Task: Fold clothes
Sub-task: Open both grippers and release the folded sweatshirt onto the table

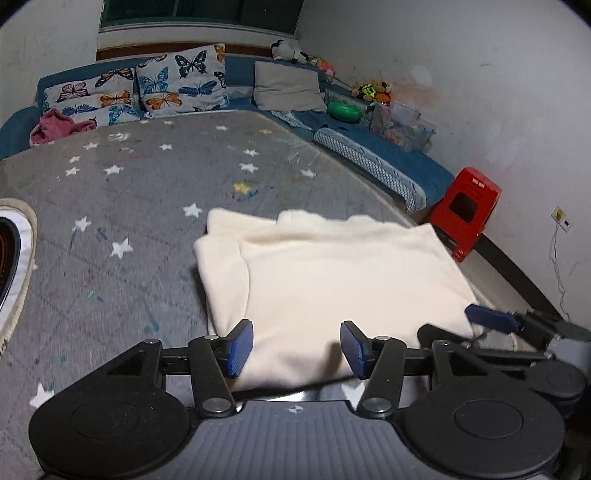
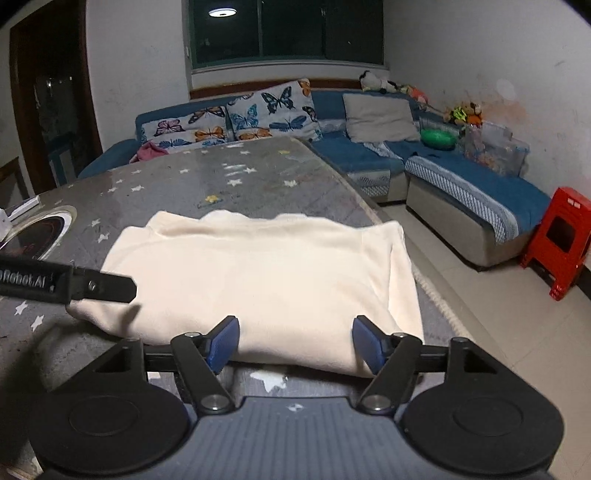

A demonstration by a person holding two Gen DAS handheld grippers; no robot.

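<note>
While both grippers gape, cream garment (image 1: 332,280) folded — flat.

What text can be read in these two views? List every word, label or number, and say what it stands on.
"oRobot.AI": raised letters on the black body of the left gripper, cut off at the picture's left edge, so the word may be longer.
Red stool: a pale label on top, too small to read.
Nothing else legible.

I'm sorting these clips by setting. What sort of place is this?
Most likely a home living room. A blue corner sofa with butterfly cushions stands under a dark window, with stuffed toys along it. The cream garment lies on a table with a grey star-print cover.
</note>
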